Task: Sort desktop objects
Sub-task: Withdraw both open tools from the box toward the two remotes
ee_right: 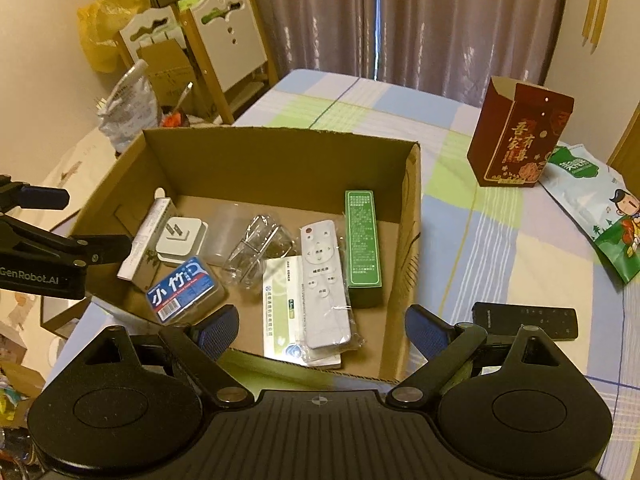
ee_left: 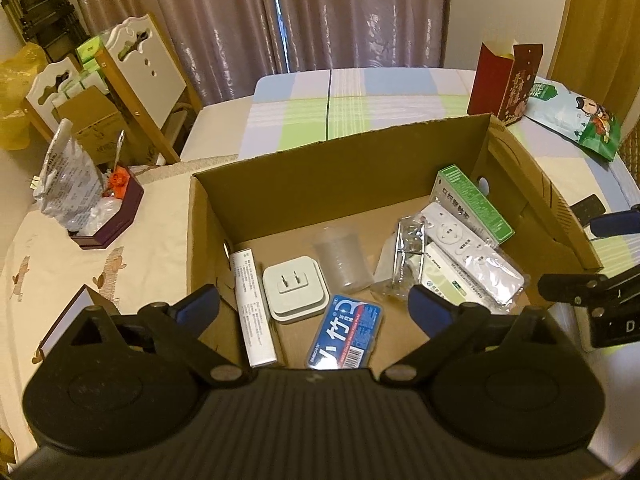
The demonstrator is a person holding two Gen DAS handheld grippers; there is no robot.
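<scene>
An open cardboard box (ee_left: 332, 168) (ee_right: 408, 216) stands on the table. In it lie a white charger plug (ee_left: 294, 288) (ee_right: 180, 240), a blue floss case (ee_left: 346, 334) (ee_right: 186, 290), a white slim box (ee_left: 254, 304), a clear plastic cup (ee_left: 342, 262), crumpled clear packaging (ee_right: 256, 252), a white remote (ee_left: 472, 252) (ee_right: 324, 280) and a green box (ee_left: 474, 202) (ee_right: 362, 244). My left gripper (ee_left: 314, 308) is open and empty over the box's near left. My right gripper (ee_right: 320, 328) is open and empty over its near edge. A black remote (ee_right: 524, 318) lies on the table right of the box.
A red paper carton (ee_right: 516, 136) and a green-white snack bag (ee_right: 600, 208) stand at the far right on the checked tablecloth (ee_right: 500, 248). A dark tray with a foil bag (ee_left: 100, 208) sits left of the box. Chairs (ee_left: 136, 80) stand behind.
</scene>
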